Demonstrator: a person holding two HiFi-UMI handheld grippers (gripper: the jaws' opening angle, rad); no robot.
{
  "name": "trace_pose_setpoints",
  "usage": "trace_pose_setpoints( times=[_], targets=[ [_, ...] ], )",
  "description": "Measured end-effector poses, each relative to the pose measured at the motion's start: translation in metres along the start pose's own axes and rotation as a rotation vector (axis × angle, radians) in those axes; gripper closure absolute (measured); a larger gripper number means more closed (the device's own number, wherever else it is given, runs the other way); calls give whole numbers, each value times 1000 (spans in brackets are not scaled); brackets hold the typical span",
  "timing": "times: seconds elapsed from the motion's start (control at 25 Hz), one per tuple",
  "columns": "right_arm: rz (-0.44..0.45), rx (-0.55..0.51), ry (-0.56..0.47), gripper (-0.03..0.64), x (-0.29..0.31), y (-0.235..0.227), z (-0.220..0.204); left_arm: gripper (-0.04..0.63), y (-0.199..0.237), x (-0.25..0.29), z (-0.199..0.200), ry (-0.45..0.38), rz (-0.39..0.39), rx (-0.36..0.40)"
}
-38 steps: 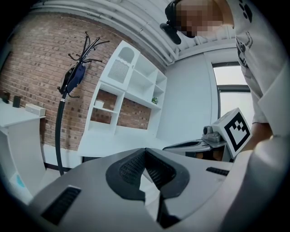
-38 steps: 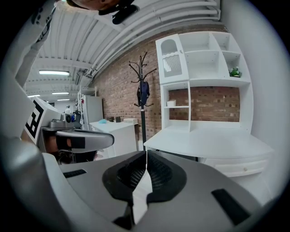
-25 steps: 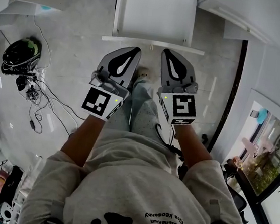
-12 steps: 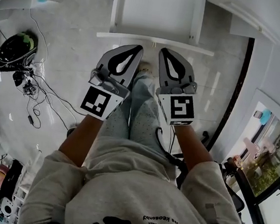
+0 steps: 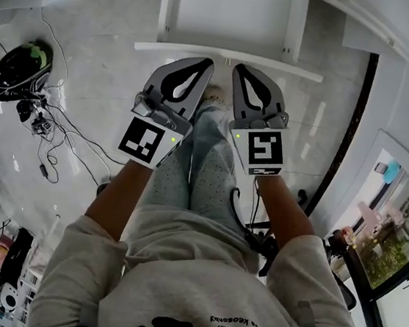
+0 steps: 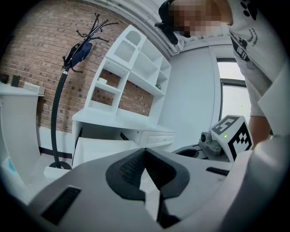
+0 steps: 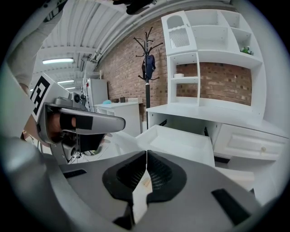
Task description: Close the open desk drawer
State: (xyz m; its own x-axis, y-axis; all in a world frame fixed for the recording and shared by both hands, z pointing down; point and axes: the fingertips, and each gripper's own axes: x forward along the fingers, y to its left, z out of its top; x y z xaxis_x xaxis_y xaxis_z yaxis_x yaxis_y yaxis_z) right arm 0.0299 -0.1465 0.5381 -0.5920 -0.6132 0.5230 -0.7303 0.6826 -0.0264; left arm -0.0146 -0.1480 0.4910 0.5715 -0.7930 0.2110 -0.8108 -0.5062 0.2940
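The white desk drawer stands pulled out at the top of the head view, its front panel running across just beyond both grippers. My left gripper and right gripper are side by side, pointing at that panel, a little short of it. Both are shut with nothing between the pads. In the left gripper view the open drawer shows beyond the closed tips. The right gripper view shows the drawer jutting from the desk ahead of its closed tips.
A white shelf unit sits on the desk against a brick wall. A black coat stand rises left of the desk. A helmet and loose cables lie on the floor at left. The person's legs are below the grippers.
Both grippers have sunk lower together, still shut. In the head view the drawer's front panel now lies closer to their tips.
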Motion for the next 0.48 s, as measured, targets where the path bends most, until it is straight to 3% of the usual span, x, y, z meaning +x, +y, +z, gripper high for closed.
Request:
trace_pose_setpoints(
  times=[0.48],
  targets=[
    [1,26,35,586,26,-3,-38,577,8,7,-36,28,-7,0]
  ],
)
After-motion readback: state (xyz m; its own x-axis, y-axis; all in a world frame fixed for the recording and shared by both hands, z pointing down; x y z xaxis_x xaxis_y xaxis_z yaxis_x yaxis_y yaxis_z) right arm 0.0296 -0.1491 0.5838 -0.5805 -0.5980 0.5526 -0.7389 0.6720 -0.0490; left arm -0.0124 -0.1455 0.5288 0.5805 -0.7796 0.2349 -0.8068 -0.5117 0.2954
